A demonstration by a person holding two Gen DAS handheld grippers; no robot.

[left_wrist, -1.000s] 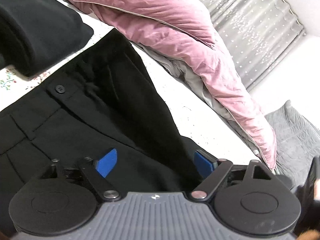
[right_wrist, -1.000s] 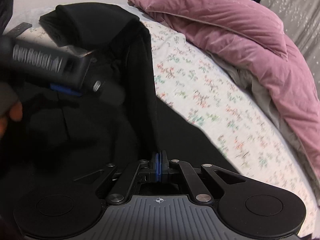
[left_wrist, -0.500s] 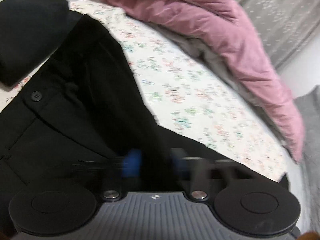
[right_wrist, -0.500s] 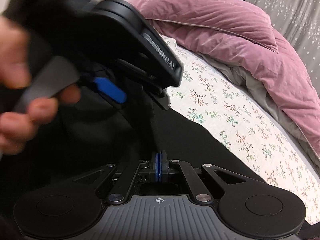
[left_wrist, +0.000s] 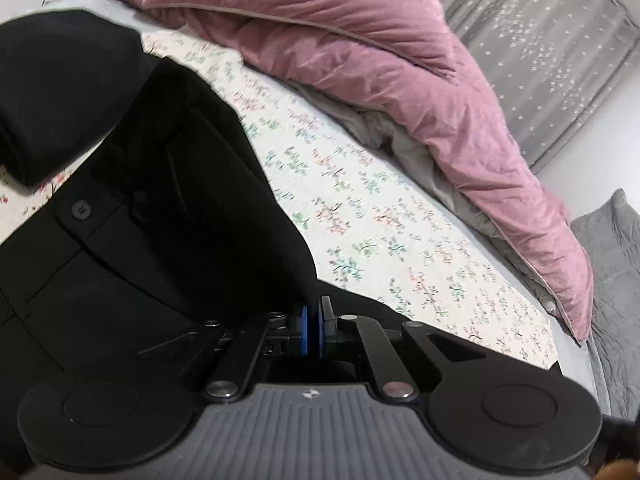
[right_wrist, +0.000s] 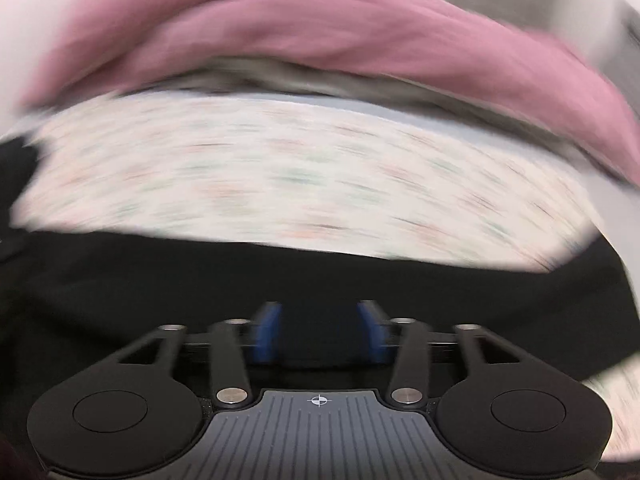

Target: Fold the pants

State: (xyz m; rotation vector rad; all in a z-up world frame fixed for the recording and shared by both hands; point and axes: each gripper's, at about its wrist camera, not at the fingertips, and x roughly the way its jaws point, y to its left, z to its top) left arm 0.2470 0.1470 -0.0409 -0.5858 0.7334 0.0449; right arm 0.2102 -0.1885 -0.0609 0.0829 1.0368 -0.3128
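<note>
Black pants (left_wrist: 132, 248) lie on the floral bedsheet (left_wrist: 360, 224), waistband button (left_wrist: 81, 210) at the left. My left gripper (left_wrist: 313, 330) is shut on the pants' edge fabric, blue pads pressed together. In the blurred right wrist view, my right gripper (right_wrist: 320, 330) is open, blue pads apart, over a flat black stretch of the pants (right_wrist: 280, 276) with nothing between the pads.
A pink duvet (left_wrist: 380, 64) lies bunched along the far side of the bed, also in the right wrist view (right_wrist: 320, 28). A folded black garment (left_wrist: 52, 92) sits at the far left. A grey curtain (left_wrist: 540, 40) and grey quilt (left_wrist: 616, 272) are at the right.
My left gripper closed from open onto the pants' edge. My right gripper let go of the fabric, opened and swung sideways fast, blurring its view.
</note>
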